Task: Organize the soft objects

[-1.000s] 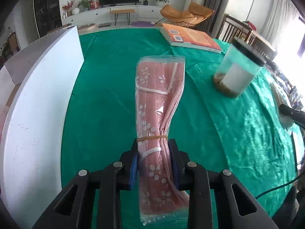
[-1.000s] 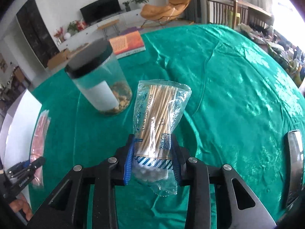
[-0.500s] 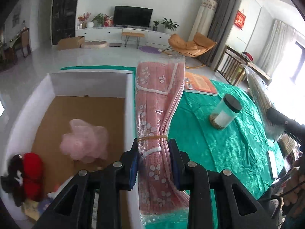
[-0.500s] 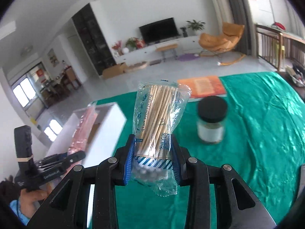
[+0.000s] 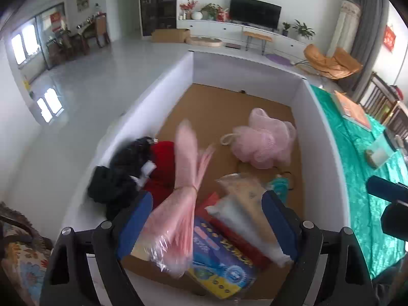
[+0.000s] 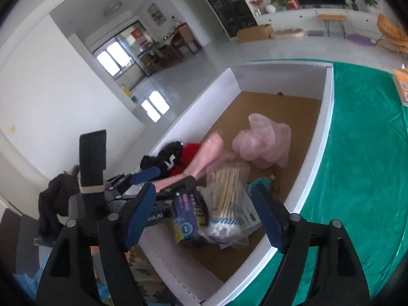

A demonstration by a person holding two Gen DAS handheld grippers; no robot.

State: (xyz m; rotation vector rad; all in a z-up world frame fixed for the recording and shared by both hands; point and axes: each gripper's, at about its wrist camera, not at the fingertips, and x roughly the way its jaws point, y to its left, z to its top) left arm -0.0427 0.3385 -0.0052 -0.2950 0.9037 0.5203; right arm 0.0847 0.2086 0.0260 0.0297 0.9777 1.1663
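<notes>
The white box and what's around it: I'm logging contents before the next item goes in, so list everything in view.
White box: one, brown floor, on green tablecloth.
Pink mask pack: one, blurred, loose over the box between the left gripper's fingers.
Cotton swab bag: one, clear, loose over the box.
Bath pouf: one, pink, box floor.
Black and red fabric: heap, left wall.
Blue-yellow pack: one, near wall.
Jar, orange book: on cloth.
Left gripper, right gripper: both open, jaws just opened.
</notes>
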